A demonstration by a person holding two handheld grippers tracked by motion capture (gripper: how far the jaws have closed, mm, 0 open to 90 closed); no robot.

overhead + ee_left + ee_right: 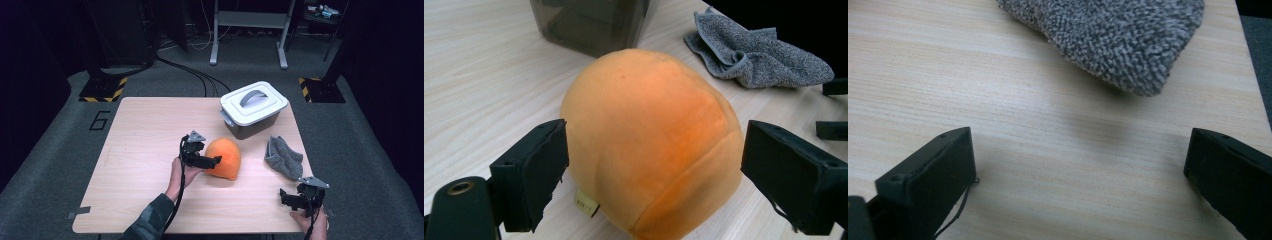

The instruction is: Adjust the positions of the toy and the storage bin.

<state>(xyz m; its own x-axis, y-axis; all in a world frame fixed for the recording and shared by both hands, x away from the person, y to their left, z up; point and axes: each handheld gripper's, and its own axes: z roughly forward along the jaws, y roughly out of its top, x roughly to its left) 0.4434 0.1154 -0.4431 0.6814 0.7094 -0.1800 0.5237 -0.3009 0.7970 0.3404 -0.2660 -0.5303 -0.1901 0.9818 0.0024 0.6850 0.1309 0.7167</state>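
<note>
An orange plush ball [224, 158] lies near the middle of the wooden table [145, 140]. My left gripper [209, 161] is open at the ball's left side. In the left gripper view its jaws stand wide on either side of the orange plush ball [649, 140], a small gap showing on each side. A grey knitted cloth [283, 157] lies crumpled to the right. My right gripper [292, 199] is open near the table's front right edge, with bare wood between its jaws and the grey cloth [1113, 37] just ahead.
A dark bin with a white handled lid [253, 102] stands at the back right of the table, behind the ball; the dark bin [589, 22] appears close behind the ball. Table edge and grey floor [1255, 50] lie right of the cloth.
</note>
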